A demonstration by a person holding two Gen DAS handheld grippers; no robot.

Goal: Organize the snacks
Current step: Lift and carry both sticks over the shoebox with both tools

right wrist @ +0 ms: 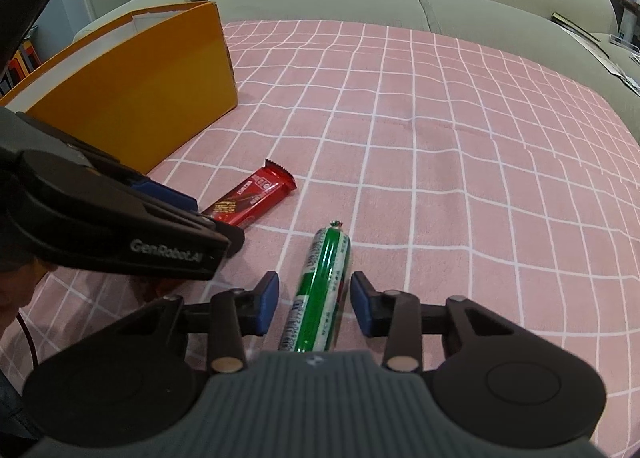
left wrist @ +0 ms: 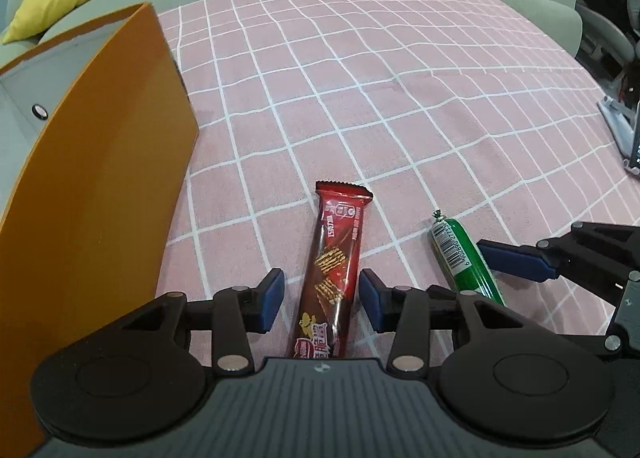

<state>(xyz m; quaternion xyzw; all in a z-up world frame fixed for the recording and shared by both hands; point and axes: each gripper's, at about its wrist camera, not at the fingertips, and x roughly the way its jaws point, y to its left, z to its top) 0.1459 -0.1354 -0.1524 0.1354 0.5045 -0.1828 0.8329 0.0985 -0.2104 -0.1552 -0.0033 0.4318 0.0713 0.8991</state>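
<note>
Your left gripper [left wrist: 322,300] straddles the red wafer bar [left wrist: 334,278], fingers spread and clear of both its edges. Your right gripper [right wrist: 314,304] straddles the green sausage stick [right wrist: 322,290], right of the bar, fingers likewise apart. The orange box [left wrist: 104,186] stands left of the bar; beyond it, the pink checked cloth [left wrist: 400,98] lies open.

My left gripper [left wrist: 322,300] and right gripper [right wrist: 314,304] look alike: black linked arms pinned with round silver rivets, and blue rectangular pads [right wrist: 267,302] on the fingertips. Each has a ribbed dark grey housing flanked by two round black discs. White lettering on the left one's side reads "GenRobot.AI".
</note>
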